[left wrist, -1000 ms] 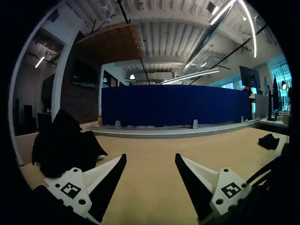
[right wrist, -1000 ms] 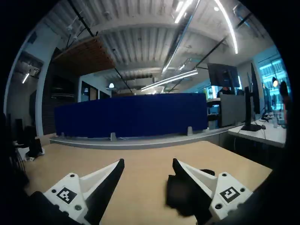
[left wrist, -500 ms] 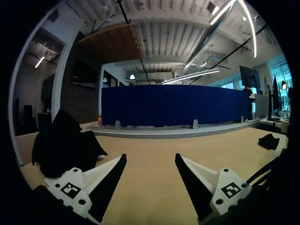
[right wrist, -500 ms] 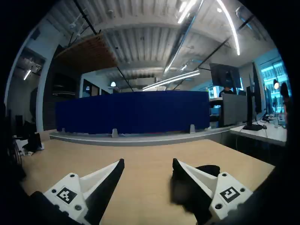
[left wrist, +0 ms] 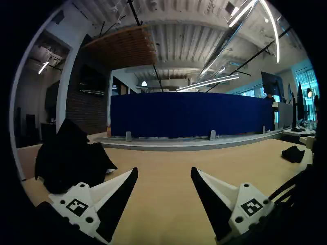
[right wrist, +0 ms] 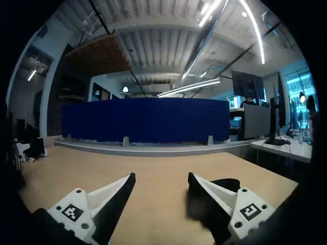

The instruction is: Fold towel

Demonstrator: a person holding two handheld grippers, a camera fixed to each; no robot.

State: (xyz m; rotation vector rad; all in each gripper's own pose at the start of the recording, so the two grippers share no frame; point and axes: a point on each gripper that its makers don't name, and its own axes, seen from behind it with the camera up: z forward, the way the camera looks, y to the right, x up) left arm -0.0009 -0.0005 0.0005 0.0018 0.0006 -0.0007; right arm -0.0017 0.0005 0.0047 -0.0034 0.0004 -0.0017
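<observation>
1. The black towel [right wrist: 226,183] lies crumpled on the pale wooden table [right wrist: 163,161], toward the table's right edge in the right gripper view.
2. It sits low against the right-hand finger of the right gripper [right wrist: 161,174]. Part of it shows above that finger's white back, and a blurred dark part shows just inside it. The finger hides the rest, so I cannot tell whether the two touch.
3. The right gripper's fingers stand wide apart with bare tabletop between the tips. They grip nothing, and the towel is off to one side of the gap rather than within it.
4. In the left gripper view, a small dark bundle [left wrist: 293,154] rests on the table [left wrist: 184,161] far to the right, well apart from the left gripper [left wrist: 164,169].
5. A larger black heap of cloth [left wrist: 69,159] is piled at the left, just beyond the left-hand finger and outside the gap.
6. The left gripper is spread as wide as the right one and has hold of nothing. Only bare wood lies between its fingers.
7. Beyond the far edge of the table, a long blue partition [left wrist: 188,114] runs across both views.
8. Desks with a monitor [right wrist: 247,85] stand off to the right.
</observation>
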